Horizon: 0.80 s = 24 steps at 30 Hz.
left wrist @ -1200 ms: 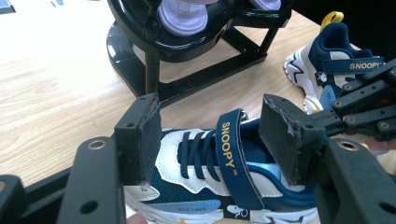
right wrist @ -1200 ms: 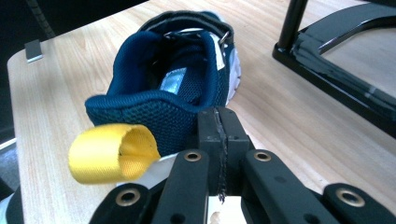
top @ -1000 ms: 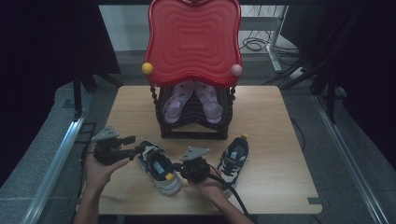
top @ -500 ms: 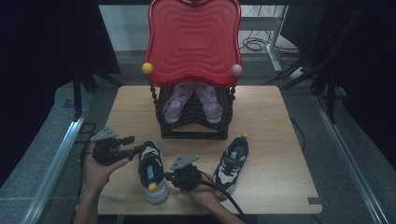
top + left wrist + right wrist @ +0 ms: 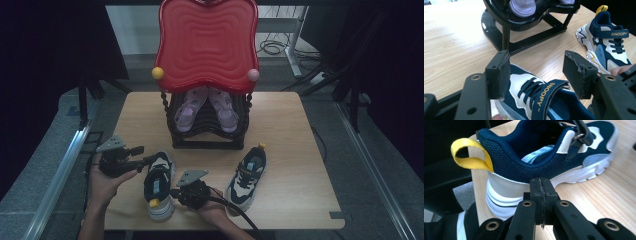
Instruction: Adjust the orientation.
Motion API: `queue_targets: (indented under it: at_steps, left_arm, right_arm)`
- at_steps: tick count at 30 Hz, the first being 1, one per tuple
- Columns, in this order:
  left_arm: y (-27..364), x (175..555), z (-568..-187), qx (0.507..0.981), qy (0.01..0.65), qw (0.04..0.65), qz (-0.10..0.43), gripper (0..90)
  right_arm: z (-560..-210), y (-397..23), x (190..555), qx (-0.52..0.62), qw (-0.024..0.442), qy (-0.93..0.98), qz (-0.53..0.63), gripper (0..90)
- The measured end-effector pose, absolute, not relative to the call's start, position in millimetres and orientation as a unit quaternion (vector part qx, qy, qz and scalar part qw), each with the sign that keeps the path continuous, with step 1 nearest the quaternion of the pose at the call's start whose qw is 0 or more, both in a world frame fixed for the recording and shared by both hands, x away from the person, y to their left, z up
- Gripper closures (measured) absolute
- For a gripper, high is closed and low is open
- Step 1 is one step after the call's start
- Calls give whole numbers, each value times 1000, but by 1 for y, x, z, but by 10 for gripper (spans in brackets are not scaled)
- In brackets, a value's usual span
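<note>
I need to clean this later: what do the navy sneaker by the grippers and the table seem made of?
Sneaker: apparently woven mesh upper, its weave visible; smooth white sole, likely rubber or foam; yellow fabric heel loop. Table: pale wood grain, matte, possibly laminate.

A black rack (image 5: 207, 132) holding lilac sandals (image 5: 185, 111) stands on the worktop (image 5: 300, 130) beyond the grippers, a red wavy tray (image 5: 207, 45) propped upright on it.

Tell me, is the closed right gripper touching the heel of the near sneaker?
Cannot tell. In the right gripper view the shut right gripper overlaps the white heel of the near sneaker, but no contact or gap shows plainly.
</note>
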<state>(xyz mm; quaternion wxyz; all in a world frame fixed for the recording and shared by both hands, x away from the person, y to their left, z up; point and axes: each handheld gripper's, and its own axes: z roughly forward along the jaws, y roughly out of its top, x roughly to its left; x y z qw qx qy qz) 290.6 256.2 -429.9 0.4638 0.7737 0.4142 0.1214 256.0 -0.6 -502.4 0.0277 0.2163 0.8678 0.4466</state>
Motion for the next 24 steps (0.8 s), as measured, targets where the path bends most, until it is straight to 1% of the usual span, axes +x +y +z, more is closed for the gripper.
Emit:
queue_targets:
  at_steps: [19,24]
  left_arm:
    - [259,290,-430,772,415,466,120,396]
    - [260,290,-430,772,416,466,120,396]
  right_arm:
    - [-513,21,252,194,7,871,451,900]
    - [-512,28,246,179,7,871,457,900]
